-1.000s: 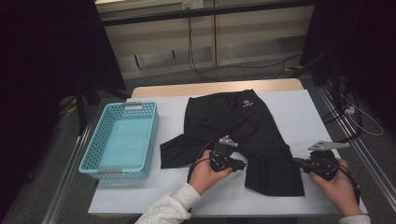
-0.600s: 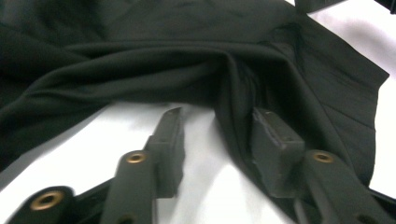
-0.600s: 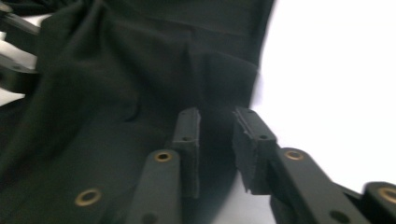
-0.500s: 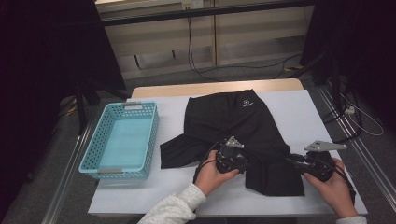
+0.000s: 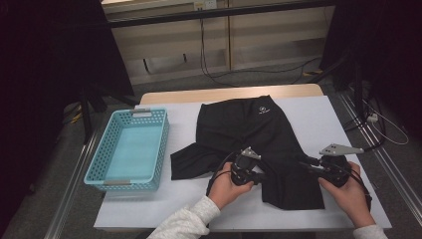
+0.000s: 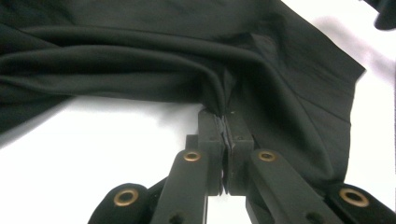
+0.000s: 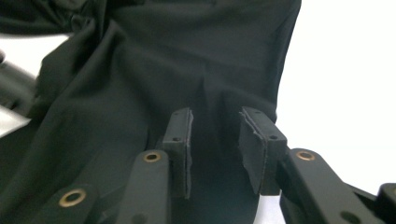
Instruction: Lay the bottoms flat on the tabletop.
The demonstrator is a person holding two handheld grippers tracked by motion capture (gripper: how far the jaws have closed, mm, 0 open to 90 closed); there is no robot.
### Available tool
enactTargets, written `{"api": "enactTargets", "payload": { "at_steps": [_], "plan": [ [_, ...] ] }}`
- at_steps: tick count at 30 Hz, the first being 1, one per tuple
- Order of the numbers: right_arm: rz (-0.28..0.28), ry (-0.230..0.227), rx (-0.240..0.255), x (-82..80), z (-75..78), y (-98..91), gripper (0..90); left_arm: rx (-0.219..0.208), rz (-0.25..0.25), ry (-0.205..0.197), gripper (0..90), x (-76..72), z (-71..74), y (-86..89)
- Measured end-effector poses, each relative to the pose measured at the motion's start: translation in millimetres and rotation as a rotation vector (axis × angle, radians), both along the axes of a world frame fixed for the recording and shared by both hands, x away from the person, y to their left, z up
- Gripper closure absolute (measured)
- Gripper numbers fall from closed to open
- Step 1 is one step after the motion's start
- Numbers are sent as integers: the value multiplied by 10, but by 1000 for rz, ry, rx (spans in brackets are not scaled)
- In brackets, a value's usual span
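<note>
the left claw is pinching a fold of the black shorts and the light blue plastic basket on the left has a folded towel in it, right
Not quite. The left claw is indeed shut on a fold of the black fabric shorts, but the light blue plastic basket at the left of the white table holds nothing: the high view shows its bare bottom.

Dim room, grey floor, pale wall panels, trailing cables

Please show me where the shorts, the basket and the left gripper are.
Shorts [image 5: 249, 127], high view, upper middle of the fabric.
Basket [image 5: 160, 149], high view, right wall.
Left gripper [image 6: 225, 135], left gripper view, between the closed fingertips.
</note>
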State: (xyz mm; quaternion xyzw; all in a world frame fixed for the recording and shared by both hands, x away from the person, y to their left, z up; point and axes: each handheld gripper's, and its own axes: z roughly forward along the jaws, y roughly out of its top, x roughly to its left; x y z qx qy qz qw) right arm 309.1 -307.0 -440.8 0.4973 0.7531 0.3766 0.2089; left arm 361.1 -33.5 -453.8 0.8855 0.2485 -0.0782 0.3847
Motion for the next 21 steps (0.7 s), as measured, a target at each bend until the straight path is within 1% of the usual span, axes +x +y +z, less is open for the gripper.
{"api": "enactTargets", "payload": {
  "at_steps": [1,3,4,5,7,8,10,11,12,14,15,16,17,19,20,21],
  "plan": [
    [-4,-2,1,36,3,-5,617,2,-7,7,884,-11,-2,1],
    [-23,2,-7,117,3,-7,612,2,0,17,884,-24,-7,16],
    [-24,-1,-6,161,0,-6,610,4,10,14,884,-31,-10,21],
    [-31,-1,-5,206,-6,-4,600,-5,1,25,884,-31,-16,33],
    [-42,4,-26,300,-27,4,586,-1,3,26,884,-46,-19,53],
    [-46,11,-28,347,-45,5,583,8,13,18,884,-54,-14,58],
    [-54,29,-49,425,-86,3,583,7,15,19,884,-53,-8,73],
    [-59,40,-57,458,-106,-1,583,-4,11,25,884,-50,-10,83],
    [-74,51,-66,484,-125,-7,583,7,21,19,884,-57,-9,87],
    [-87,67,-74,526,-170,-20,601,6,18,22,884,-59,-15,104],
    [-92,73,-64,539,-189,-24,631,-2,13,30,884,-53,-18,113],
    [-88,71,-48,548,-193,-33,712,7,24,23,884,-57,-14,116],
    [-84,74,-40,554,-189,-36,793,8,28,22,884,-56,-10,124],
    [-64,79,-30,581,-192,-39,893,-2,23,31,884,-47,-11,133],
    [-77,92,-21,591,-179,-44,899,-5,25,34,884,-39,-16,139],
    [-92,73,-28,602,-163,-59,900,4,37,31,884,-32,-19,145]
  ]
}}
